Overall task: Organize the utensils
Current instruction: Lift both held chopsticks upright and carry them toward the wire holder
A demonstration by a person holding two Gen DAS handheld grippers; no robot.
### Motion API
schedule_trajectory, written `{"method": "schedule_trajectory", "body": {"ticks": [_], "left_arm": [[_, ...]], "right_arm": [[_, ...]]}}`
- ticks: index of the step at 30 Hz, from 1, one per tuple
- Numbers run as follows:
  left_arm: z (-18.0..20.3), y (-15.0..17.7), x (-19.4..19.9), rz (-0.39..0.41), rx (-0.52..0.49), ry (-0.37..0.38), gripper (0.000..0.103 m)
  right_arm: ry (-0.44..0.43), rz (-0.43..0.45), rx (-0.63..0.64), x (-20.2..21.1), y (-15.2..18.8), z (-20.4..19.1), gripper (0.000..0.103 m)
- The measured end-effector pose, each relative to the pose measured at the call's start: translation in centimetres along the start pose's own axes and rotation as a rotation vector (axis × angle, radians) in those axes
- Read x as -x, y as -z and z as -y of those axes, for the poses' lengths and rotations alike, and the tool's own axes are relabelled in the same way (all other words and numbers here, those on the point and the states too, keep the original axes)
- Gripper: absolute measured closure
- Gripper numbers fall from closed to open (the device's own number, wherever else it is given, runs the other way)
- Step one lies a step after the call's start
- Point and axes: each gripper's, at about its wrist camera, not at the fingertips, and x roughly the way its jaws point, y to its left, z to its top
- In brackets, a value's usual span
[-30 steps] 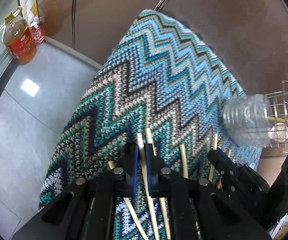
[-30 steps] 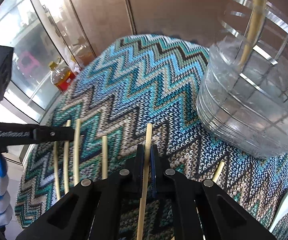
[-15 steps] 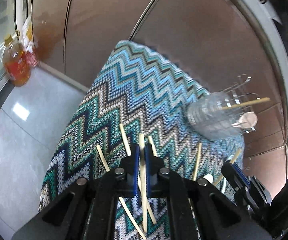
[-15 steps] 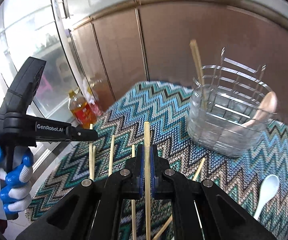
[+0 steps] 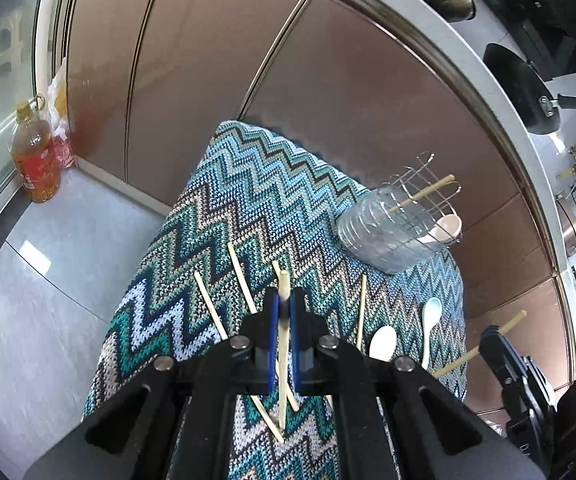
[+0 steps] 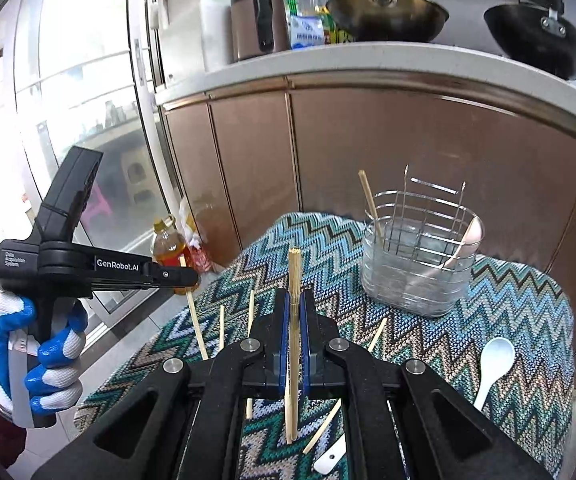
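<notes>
Fingers [image 6: 284, 312] around upright chopstick [image 6: 294, 280]

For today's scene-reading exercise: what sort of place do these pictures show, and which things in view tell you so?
Most likely a home kitchen. A wok and a black pan sit on the counter above brown cabinet doors, and a bottle of oil stands on the floor.

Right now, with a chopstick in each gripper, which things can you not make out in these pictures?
- Left wrist view: the left gripper body hides the near cloth and the lower ends of the loose chopsticks.
- Right wrist view: the right gripper covers most of a white spoon at the bottom.
- Both views: the holder is clear and far, so its contents cannot be counted.
</notes>
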Motion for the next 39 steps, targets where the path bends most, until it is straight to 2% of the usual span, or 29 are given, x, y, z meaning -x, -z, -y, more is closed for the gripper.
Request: {"method": "schedule_trajectory", "body": {"ticks": [11,26,39], "left_arm": [[0.3,1.2,2.9,0.044,-0.020,0.019,0.098],[0.2,1.1,6.3,0.095,-0.028,0.057,0.098],[1.7,0.4,8.4,0.122,-0.026,0.144,0.098]], "right_arm": [[-0.003,0.071,-0.007,3.7,0.4,-0.6,0.098],[0.012,0.124,-0.034,5.9,0.2,0.3,0.098],[0.039,0.169,-0.089,7.1,0.0,2.7,0.098]]}}
